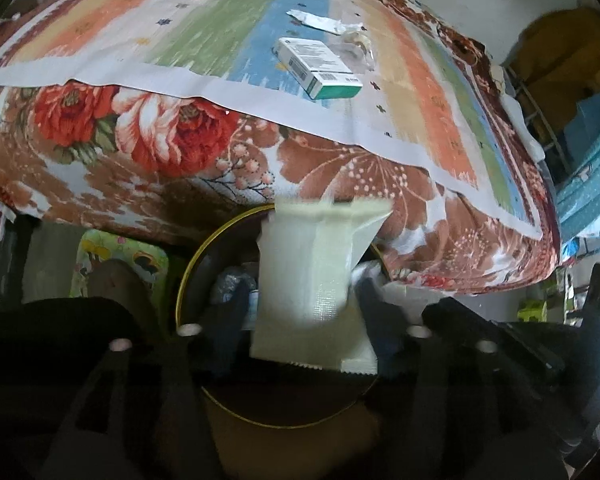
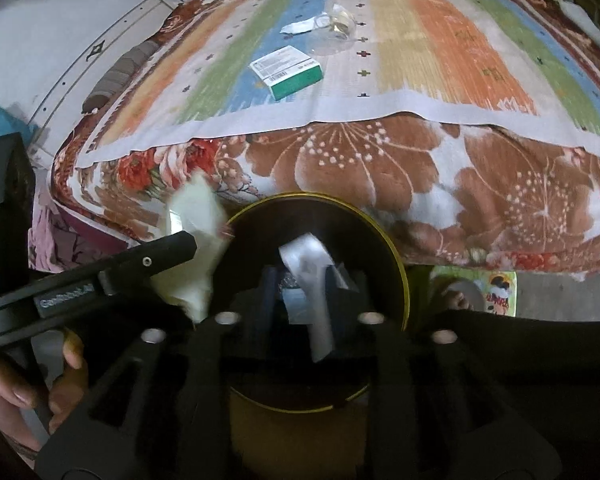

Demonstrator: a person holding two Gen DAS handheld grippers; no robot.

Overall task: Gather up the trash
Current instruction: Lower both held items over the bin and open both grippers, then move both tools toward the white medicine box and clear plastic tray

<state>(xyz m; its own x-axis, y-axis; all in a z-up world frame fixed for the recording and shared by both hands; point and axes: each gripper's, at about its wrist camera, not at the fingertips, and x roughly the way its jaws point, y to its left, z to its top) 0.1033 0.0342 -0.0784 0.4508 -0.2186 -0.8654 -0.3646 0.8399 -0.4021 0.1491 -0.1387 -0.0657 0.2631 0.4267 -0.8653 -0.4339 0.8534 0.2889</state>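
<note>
A dark round bin with a gold rim (image 2: 400,276) stands on the floor by the bed; it also shows in the left wrist view (image 1: 184,280). My left gripper (image 1: 300,292) is over it, with a pale yellow-white wrapper (image 1: 312,276) between the fingers. In the right wrist view that wrapper (image 2: 192,240) sits at the bin's left rim. My right gripper (image 2: 300,280) is over the bin, with a white wrapper strip (image 2: 312,276) between its fingers. On the bed lie a green-and-white box (image 1: 320,66) (image 2: 288,72), a torn white wrapper (image 1: 320,22) (image 2: 298,26) and clear plastic (image 1: 354,46) (image 2: 336,28).
The bed carries a striped cloth (image 1: 180,28) over a floral cover (image 1: 160,152). A patterned green mat (image 1: 112,252) lies on the floor left of the bin. Blue fabric and a rack (image 1: 580,152) stand to the right. Some trash lies inside the bin (image 1: 228,284).
</note>
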